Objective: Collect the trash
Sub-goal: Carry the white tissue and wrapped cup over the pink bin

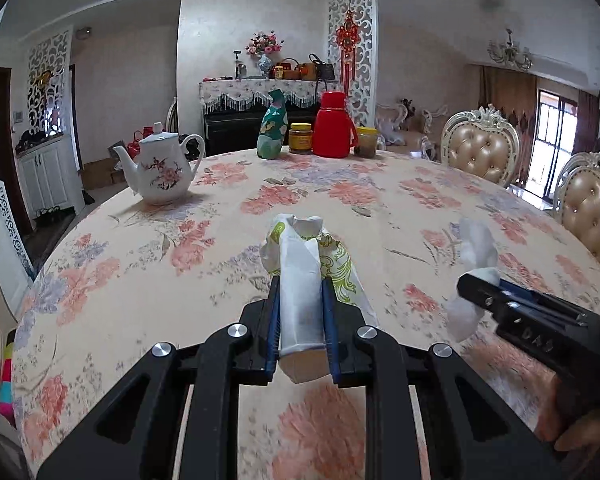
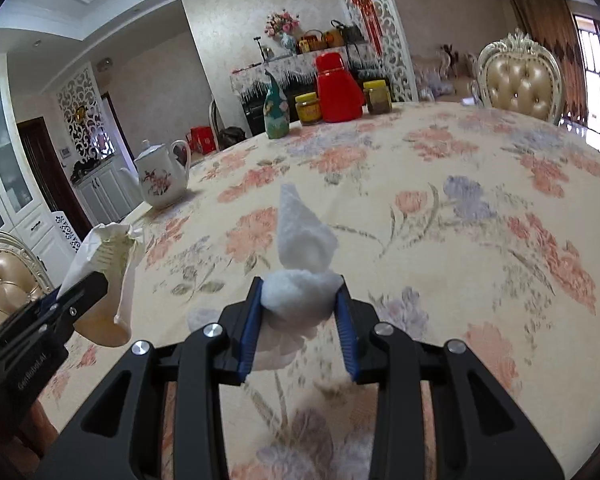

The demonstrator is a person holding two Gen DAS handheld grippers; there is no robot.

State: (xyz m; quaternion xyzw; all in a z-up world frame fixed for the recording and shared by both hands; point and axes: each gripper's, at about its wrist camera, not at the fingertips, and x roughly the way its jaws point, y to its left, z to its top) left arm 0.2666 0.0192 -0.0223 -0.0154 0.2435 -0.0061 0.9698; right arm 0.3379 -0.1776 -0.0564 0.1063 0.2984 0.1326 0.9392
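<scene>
My left gripper (image 1: pixel 300 284) is shut on a crumpled paper cup (image 1: pixel 302 280), white with a green pattern, held above the floral tablecloth (image 1: pixel 139 264). From the right wrist view the same paper cup (image 2: pixel 107 256) hangs at the left in the left gripper (image 2: pixel 81 288). My right gripper (image 2: pixel 300 292) is shut on a wad of white tissue (image 2: pixel 300 248) that sticks up past the blue pads. In the left wrist view that white tissue (image 1: pixel 474 264) and the right gripper (image 1: pixel 484 284) appear at the right, above the table.
A flowered white teapot (image 1: pixel 161 172) stands at the table's left. At the far edge are a green bottle (image 1: pixel 272 128), two yellow-lidded jars (image 1: pixel 300 138), and a red thermos (image 1: pixel 334 126). Padded chairs (image 1: pixel 480 148) stand around the right side.
</scene>
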